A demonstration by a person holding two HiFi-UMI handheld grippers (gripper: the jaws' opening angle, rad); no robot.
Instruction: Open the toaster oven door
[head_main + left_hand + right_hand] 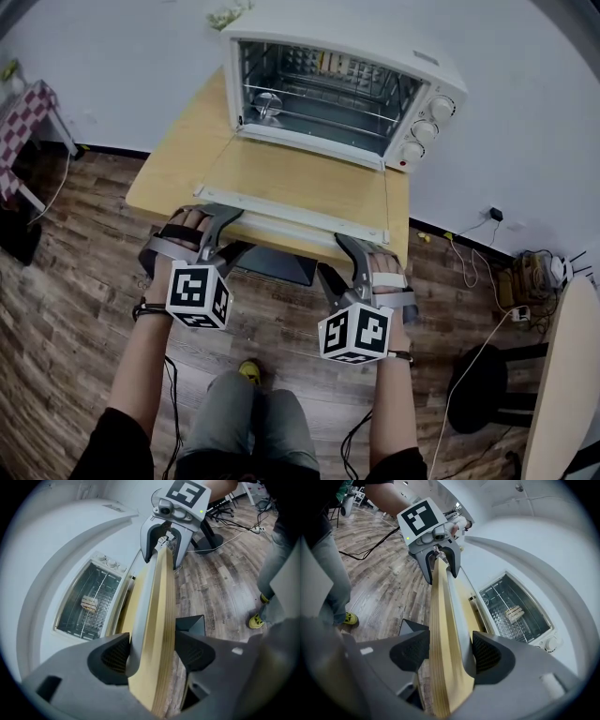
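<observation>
I count one toaster oven (328, 84), upper middle of the frame, on one wooden worktop (169, 169); three knobs (424, 129) down its right side; one small item (267, 101) on the rack inside. Its door (300, 183) lies dropped flat on the worktop, opening toward the bottom of the frame, long axis left to right. Two tongs: left tongs (239, 230) and right tongs (336, 255), both spread wide, each straddling the door handle (291, 214) and the worktop's edge, clamping nothing. Cables (469, 262) trail on the floor at right.
</observation>
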